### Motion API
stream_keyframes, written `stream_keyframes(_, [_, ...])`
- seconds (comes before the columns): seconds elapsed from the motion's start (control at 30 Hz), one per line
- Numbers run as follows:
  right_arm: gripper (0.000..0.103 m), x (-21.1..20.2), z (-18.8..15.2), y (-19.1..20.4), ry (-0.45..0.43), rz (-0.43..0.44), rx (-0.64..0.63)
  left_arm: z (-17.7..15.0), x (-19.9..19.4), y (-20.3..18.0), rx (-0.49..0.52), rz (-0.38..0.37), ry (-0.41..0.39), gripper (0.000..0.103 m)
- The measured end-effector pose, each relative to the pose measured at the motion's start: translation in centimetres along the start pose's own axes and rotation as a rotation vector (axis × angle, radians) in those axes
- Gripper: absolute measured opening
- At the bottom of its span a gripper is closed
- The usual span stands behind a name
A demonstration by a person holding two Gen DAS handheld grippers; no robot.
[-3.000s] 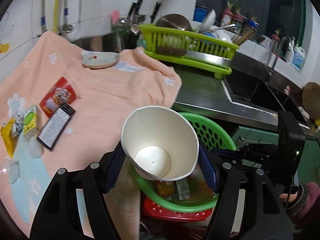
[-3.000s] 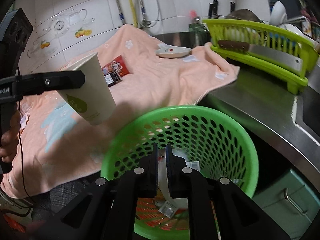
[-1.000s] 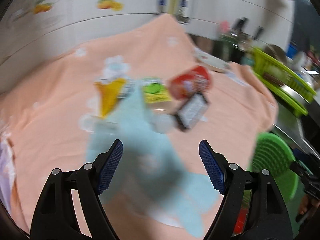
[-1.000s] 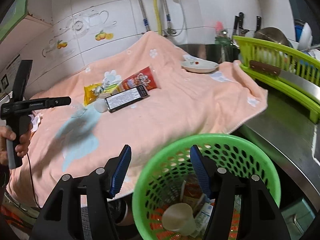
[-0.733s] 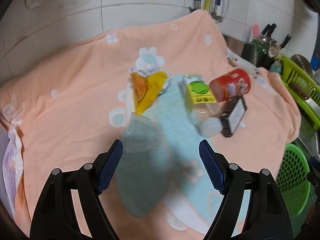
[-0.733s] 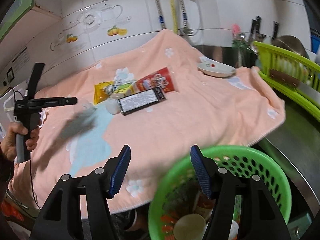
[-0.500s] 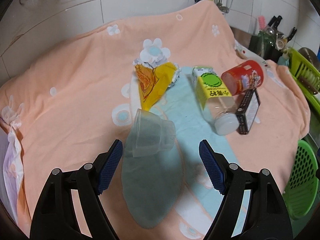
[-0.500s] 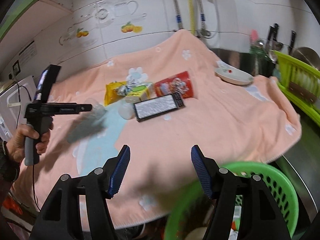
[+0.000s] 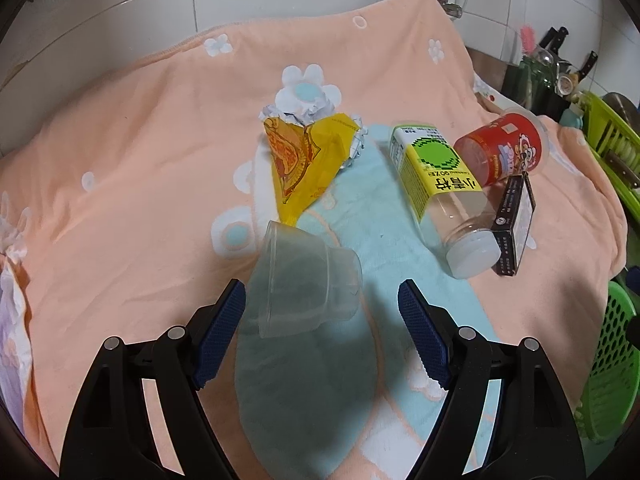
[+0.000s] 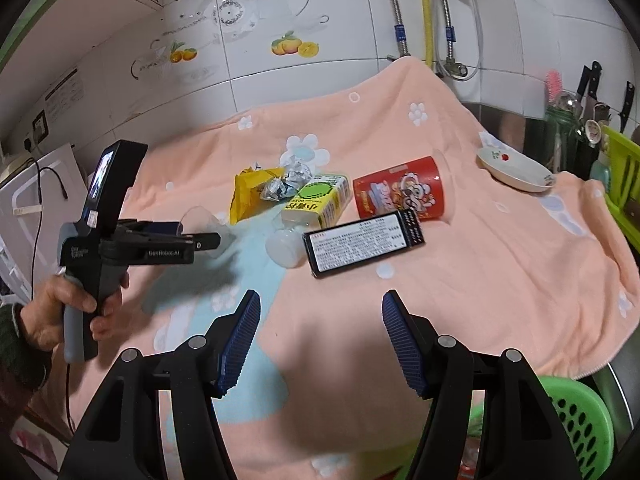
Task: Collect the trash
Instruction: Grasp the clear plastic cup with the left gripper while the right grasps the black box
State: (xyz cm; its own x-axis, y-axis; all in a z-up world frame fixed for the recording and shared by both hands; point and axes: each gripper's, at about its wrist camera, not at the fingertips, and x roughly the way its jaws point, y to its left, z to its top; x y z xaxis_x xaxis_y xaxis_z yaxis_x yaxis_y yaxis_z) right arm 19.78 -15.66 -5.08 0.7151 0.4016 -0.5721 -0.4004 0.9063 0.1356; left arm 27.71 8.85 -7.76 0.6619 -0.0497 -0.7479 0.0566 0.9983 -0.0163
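Left tongs (image 9: 320, 332) lining up on the clear plastic cup (image 9: 306, 284)

The cup lies tipped on the towel-covered surface (image 9: 132, 152), just ahead of the gaping, empty left tongs, a stance that looks meant to straddle it. The right tongs (image 10: 320, 340) hang spread and empty. Only the right view shows the hand (image 10: 68, 308) and the saucer (image 10: 516, 168); the green basket (image 10: 580, 420) waits at the edge.
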Motion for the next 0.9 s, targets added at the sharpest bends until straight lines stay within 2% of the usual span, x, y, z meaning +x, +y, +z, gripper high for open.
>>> stream_keyframes(0.1, [0.061, 1.0, 0.6, 0.3, 0.004, 0.002, 0.001, 0.0, 0.1, 0.2, 0.001, -0.011, 0.000, 0.069])
stream_keyframes(0.27, [0.061, 2.7, 1.7, 0.5, 0.016, 0.006, 0.000, -0.1, 0.2, 0.8, -0.015, -0.036, 0.005, 0.046])
stream_keyframes(0.53, [0.061, 4.9, 3.3, -0.4, 0.030, 0.009, 0.059, -0.2, -0.9, 1.6, -0.038, -0.048, -0.023, 0.045])
stream_keyframes(0.9, [0.061, 9.2, 4.6, -2.1, 0.080, -0.030, 0.217, -0.1, -1.9, 2.8, -0.040, -0.053, -0.041, 0.044])
